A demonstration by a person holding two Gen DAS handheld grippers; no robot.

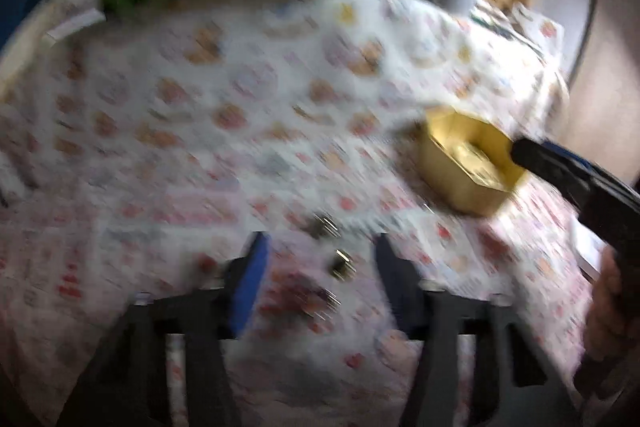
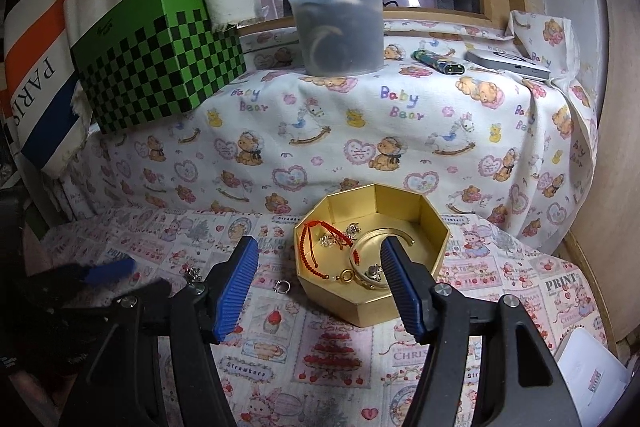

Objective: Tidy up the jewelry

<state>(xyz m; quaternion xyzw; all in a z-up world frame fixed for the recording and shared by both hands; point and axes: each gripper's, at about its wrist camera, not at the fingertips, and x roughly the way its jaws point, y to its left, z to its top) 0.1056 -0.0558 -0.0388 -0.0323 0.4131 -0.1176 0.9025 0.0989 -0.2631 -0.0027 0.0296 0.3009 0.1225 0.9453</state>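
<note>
A gold octagonal box [image 2: 420, 263] sits open on the patterned cloth; inside lie a red cord bracelet [image 2: 320, 241], a gold bangle [image 2: 370, 247] and small rings. My right gripper [image 2: 316, 279] is open and empty, its right finger over the box's near rim. Two small silver pieces lie on the cloth: a ring [image 2: 281, 286] and an earring [image 2: 194, 273]. The left wrist view is blurred; my left gripper [image 1: 320, 277] is open above small jewelry pieces [image 1: 342, 265], with the gold box [image 1: 466, 167] to its right. It also shows in the right wrist view [image 2: 108, 273].
A green checkered box [image 2: 160, 55] stands at the back left. A lidded plastic tub [image 2: 338, 19], a lighter [image 2: 438, 61] and a flat white device [image 2: 508, 65] sit on the raised ledge behind. White paper [image 2: 588, 375] lies at the front right.
</note>
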